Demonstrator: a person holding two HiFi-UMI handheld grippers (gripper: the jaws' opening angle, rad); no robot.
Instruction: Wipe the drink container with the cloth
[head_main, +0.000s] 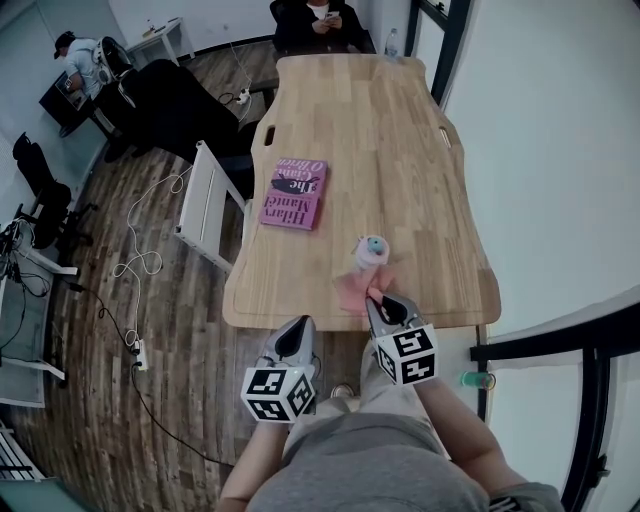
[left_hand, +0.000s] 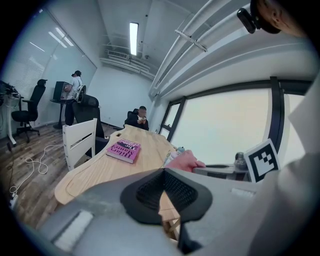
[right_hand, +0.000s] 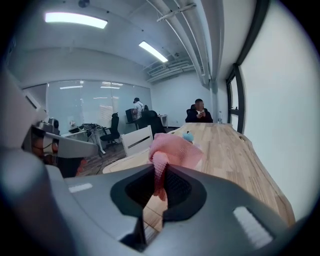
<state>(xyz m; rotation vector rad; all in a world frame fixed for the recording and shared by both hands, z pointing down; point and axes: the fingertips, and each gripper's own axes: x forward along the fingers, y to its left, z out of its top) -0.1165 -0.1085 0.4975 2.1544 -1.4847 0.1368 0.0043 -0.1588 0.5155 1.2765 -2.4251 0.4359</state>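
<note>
The drink container (head_main: 371, 250), pale with a teal lid, stands on the wooden table (head_main: 400, 150) near its front edge. A pink cloth (head_main: 350, 290) hangs just in front of it, and my right gripper (head_main: 378, 298) is shut on that cloth. In the right gripper view the cloth (right_hand: 172, 152) is pinched between the jaws and hides most of the container (right_hand: 188, 136); whether they touch I cannot tell. My left gripper (head_main: 297, 335) hovers off the table's front edge, shut and holding nothing. In the left gripper view the cloth (left_hand: 186, 161) and container (left_hand: 175, 154) lie ahead to the right.
A pink book (head_main: 294, 192) lies mid-table on the left. A white chair (head_main: 210, 205) stands by the table's left side. A person (head_main: 318, 25) sits at the far end beside a water bottle (head_main: 392, 42). Cables (head_main: 140, 255) trail over the floor.
</note>
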